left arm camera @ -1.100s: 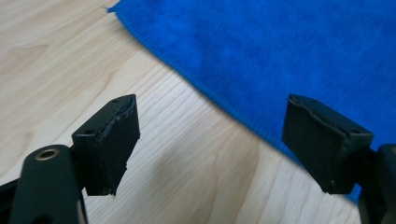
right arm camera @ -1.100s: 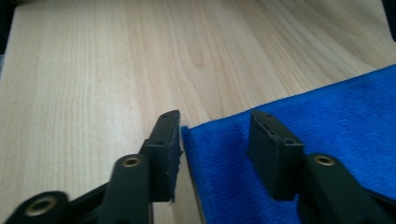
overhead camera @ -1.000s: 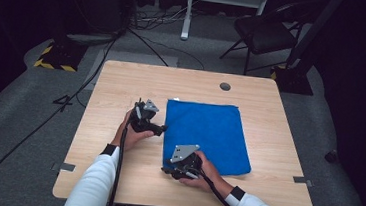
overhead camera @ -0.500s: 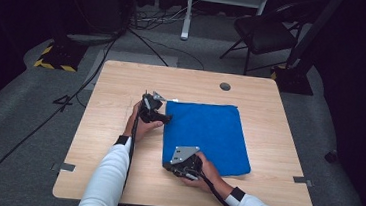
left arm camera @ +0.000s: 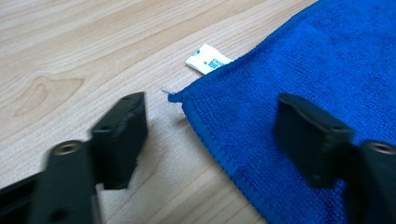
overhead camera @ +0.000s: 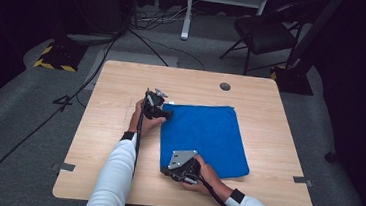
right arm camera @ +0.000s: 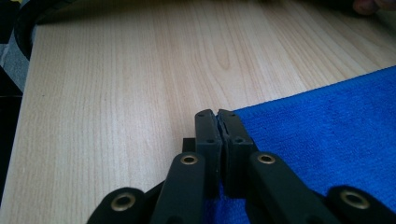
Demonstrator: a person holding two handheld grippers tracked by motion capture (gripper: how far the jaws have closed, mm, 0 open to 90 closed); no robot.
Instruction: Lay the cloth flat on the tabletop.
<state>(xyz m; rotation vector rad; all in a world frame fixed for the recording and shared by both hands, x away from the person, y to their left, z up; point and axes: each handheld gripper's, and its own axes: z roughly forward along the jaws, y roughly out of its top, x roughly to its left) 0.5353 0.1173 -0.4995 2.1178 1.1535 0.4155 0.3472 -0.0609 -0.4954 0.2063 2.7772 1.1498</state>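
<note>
- Blue cloth (overhead camera: 203, 137) lying flat on the table (overhead camera: 111, 92), right of centre, its near-left corner at about 7 o'clock from the cloth's middle, its far-left corner at about 10 o'clock.
- Judged soft, light and limp: likely to drape and fold once lifted, not fragile, terry surface giving good grip. Best taken at the corners or along the stitched hem, pinching through the edge rather than the flat middle.
- Right gripper (right arm camera: 217, 122) at the near-left corner, jaws pressed together on the cloth's hem.
- Left gripper (left arm camera: 210, 133) at the far-left corner, jaws apart, straddling the corner without touching it; white tag (left arm camera: 208, 59) just beyond, at 12 o'clock. Jaws just been closing, corner between them, not yet pinched.
- Against the frame a second ago: left hand (overhead camera: 144, 122) gone from the cloth's left edge up to the far-left corner; right hand (overhead camera: 207, 173) much where it was; cloth unmoved.
</note>
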